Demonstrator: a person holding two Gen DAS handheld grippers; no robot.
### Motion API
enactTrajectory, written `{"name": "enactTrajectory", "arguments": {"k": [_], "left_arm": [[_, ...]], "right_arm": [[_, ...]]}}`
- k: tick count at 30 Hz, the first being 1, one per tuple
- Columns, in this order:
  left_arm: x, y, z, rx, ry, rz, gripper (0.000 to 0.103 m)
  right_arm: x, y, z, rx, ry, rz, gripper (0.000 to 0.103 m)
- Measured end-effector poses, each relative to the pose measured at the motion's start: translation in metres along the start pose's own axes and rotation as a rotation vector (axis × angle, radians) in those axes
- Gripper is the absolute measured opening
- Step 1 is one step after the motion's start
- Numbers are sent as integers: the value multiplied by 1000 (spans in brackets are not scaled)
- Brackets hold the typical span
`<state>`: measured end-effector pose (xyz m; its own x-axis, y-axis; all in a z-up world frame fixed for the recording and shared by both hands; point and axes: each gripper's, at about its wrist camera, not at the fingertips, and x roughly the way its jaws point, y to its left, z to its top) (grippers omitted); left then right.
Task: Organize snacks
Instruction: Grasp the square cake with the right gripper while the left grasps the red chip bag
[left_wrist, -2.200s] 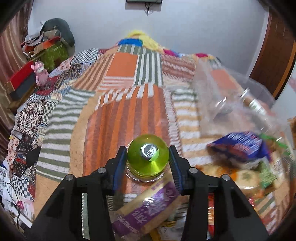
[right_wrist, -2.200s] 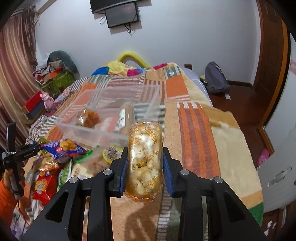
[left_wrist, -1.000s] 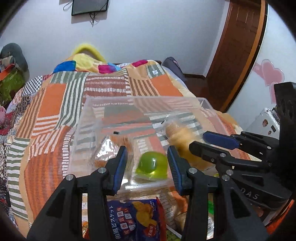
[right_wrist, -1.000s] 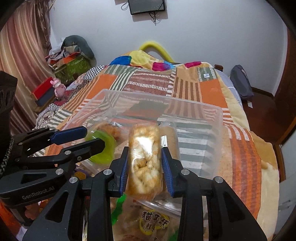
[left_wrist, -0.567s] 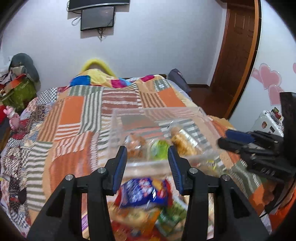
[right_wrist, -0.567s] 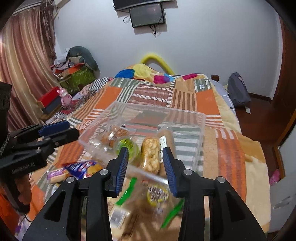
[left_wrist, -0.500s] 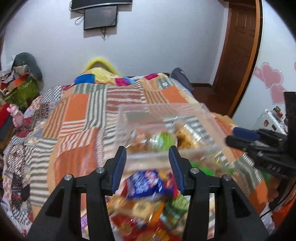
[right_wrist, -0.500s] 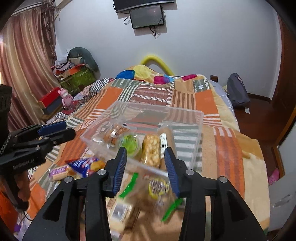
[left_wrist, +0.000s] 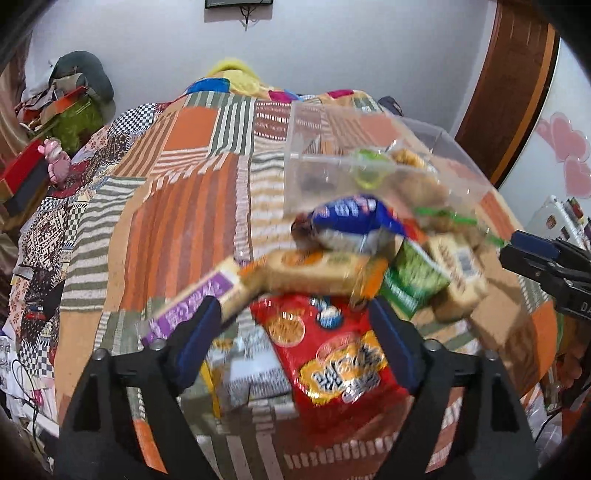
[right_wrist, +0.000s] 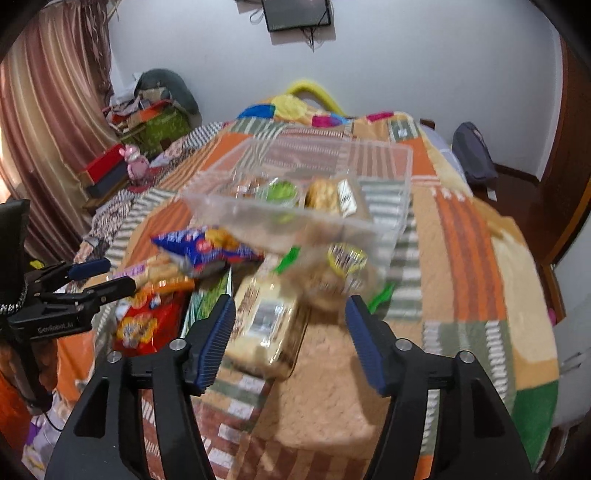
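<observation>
The snacks lie in a loose heap on the bed (left_wrist: 177, 206), at mid-frame in both views: a red bag (left_wrist: 332, 354), a blue bag (left_wrist: 351, 214), a purple pack (left_wrist: 192, 306), a green pack (left_wrist: 413, 273) and a clear pack (right_wrist: 266, 321) of pale biscuits. Just behind the heap, toward the upper middle of each frame, stands a clear bin (right_wrist: 399, 173) that holds a green cup (right_wrist: 280, 192) and a golden pack (right_wrist: 325, 195), side by side.

The left gripper (left_wrist: 295, 339) fills the bottom of its own view, pointing down over the red bag with its jaws spread wide and nothing between them. In the right view it shows at the left edge, level and parted. The right gripper (right_wrist: 291, 336) hangs low over the clear pack, jaws wide apart and empty, tilted down at the heap.
</observation>
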<state>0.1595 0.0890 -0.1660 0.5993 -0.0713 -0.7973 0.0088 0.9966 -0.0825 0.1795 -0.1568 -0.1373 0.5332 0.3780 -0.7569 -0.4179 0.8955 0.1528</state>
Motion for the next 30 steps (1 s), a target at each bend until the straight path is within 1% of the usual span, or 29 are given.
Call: {"name": "enactTrajectory", "arguments": {"k": [3,6,7,10,14,17,19,23,26,27,29,30], "left_arm": [[3,-2,-10,-4,8,-12,90],[10,-4,-16,-18,32,-34,91],[13,-7,-16,-19,44,-40,91],[24,-11,-19,-27,66,-62,92],[32,-16,-18,-52,66,-85,96],[38,-21,-16,-65,74,-92,99],[43,-26,-16,-49,76,-85,100],[47,-34,-22,-17,77,-80,100],[48,-40,-29,3,85,-81,95],[47,-42,-31,10,78,-74,84],[45,-43,-35,22,82,-77,75],[43,-42,-35,17,76,-76,69]], "right_arm": [[16,7,-4,-4,40,1,63],[34,15,-8,-18,86,1,63],[38,17,-8,-21,92,2,63],[43,21,-6,-20,87,5,68],[53,24,-5,-22,121,17,68],[57,25,-10,-40,122,-3,68],[53,22,-13,-29,112,8,67],[43,19,-18,-33,97,7,57],[35,17,-22,-48,85,-2,53],[33,16,-24,-46,82,-2,53],[27,13,-27,-39,74,-1,53],[26,13,-28,-36,70,-1,53]]}}
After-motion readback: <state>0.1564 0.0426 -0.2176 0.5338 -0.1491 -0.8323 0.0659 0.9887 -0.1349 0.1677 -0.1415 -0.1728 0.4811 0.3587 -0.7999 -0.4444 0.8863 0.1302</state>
